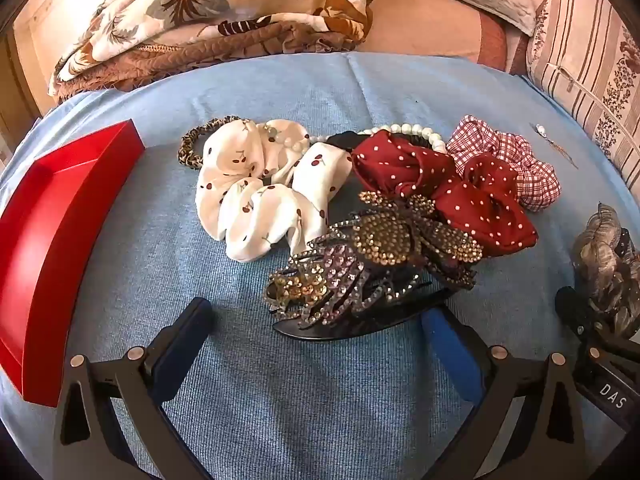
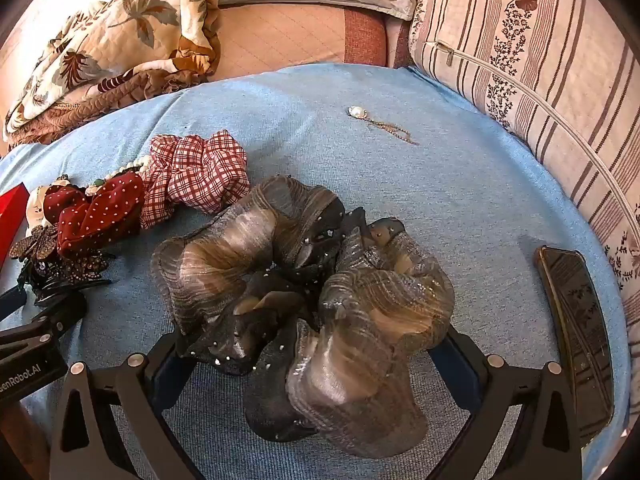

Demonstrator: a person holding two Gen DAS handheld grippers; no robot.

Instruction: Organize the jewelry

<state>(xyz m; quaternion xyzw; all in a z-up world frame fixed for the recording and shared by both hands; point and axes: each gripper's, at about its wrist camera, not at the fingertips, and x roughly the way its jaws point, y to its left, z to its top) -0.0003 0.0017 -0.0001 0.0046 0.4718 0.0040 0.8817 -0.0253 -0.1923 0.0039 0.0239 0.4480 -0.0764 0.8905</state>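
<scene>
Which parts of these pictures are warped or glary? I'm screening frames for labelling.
Left wrist view: fisheye bends the red tray into an arc; warm sunlight glints off the rhinestone clip.
Right wrist view: the striped pillow curves along the rim; the shiny scrunchie shows bright sheen.

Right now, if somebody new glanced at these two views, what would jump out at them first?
Probably the big shimmery grey-brown scrunchie, lying on the blue cloth between the open right tongs. Next, the bright red tray at the cloth's left edge. Then the colourful heap in the middle: a rhinestone hair claw just ahead of the open left tongs, with a white cherry-print scrunchie and a red polka-dot bow behind it.
</scene>
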